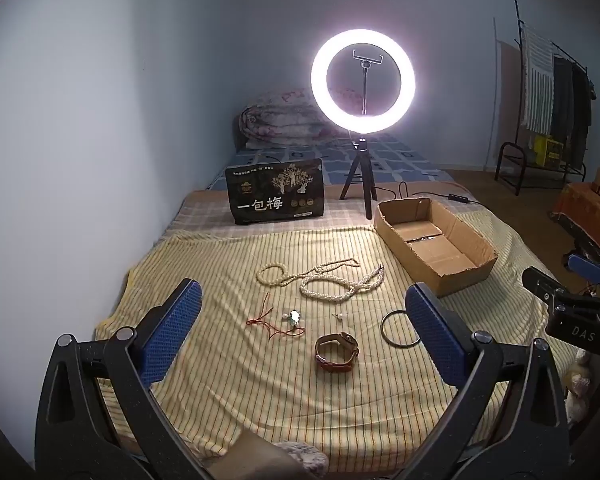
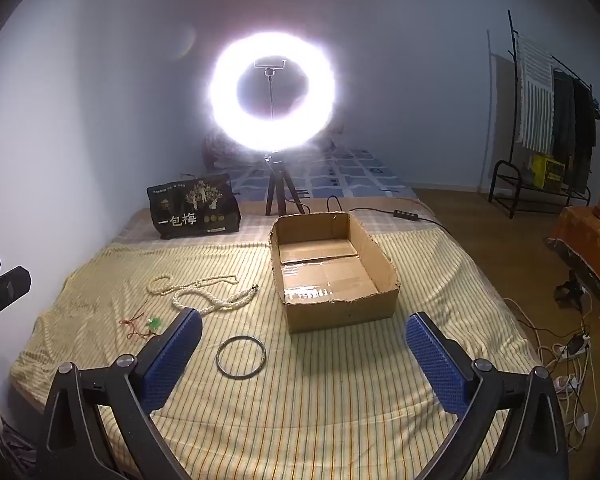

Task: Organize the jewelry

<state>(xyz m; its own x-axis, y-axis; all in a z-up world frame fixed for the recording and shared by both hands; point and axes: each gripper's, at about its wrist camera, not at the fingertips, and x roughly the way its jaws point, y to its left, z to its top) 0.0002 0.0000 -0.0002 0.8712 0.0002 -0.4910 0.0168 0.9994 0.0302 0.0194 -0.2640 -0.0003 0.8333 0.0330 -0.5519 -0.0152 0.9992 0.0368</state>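
1. The left gripper point(image 1: 303, 330) hangs above the near part of the bed, its blue pads spread wide with nothing between them; the right gripper point(image 2: 303, 354) is held the same way, wide open and empty, further to the right.
2. The jewelry is laid out on a yellow striped sheet point(image 1: 228, 384) that covers the bed; a long pearl necklace point(image 1: 324, 280) lies in loops toward the middle, its far end near the cardboard box point(image 2: 382, 280).
3. Nearer than the pearls lies a red cord with a small green pendant point(image 1: 294, 317); just to its right are two tiny earrings point(image 1: 337, 315), too small to make out well.
4. A brown leather watch point(image 1: 336, 350) sits nearest the left gripper, curled on its strap; a dark thin bangle point(image 2: 241, 357) lies flat to its right, apart from it, just in front of the box.
5. The box stands open on the right side of the sheet; I see only tape and flaps on its floor.
6. Behind it all a lit ring light point(image 1: 363, 80) stands on a small tripod; a black printed bag point(image 1: 275, 192) stands to its left.
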